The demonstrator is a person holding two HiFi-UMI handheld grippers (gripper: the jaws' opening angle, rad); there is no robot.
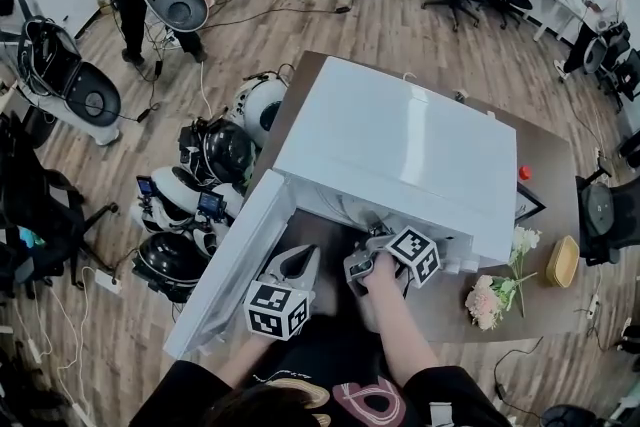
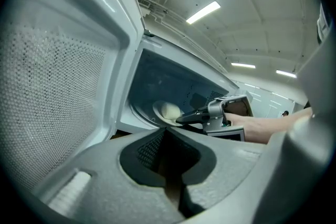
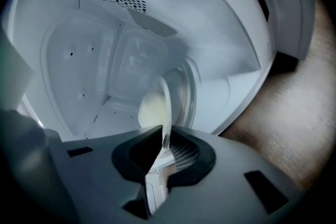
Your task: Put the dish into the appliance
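The white microwave (image 1: 390, 135) stands on a brown table (image 1: 550, 165) with its door (image 1: 230, 265) swung open to the left. My right gripper (image 1: 372, 235) reaches into the cavity (image 3: 105, 71), shut on the rim of a pale shallow dish (image 3: 155, 107) that holds a roundish cream-coloured piece of food. In the left gripper view the dish (image 2: 167, 111) hangs just above the cavity floor at the tip of the right gripper (image 2: 181, 119). My left gripper (image 1: 303, 260) sits low beside the door's inner face (image 2: 52, 86), shut, with nothing in it.
A bunch of pale flowers (image 1: 495, 295), a wicker basket (image 1: 562, 260), a small red object (image 1: 524, 172) and a black frame (image 1: 527, 205) lie on the table to the microwave's right. Helmet-like gear (image 1: 215, 155) crowds the floor on the left.
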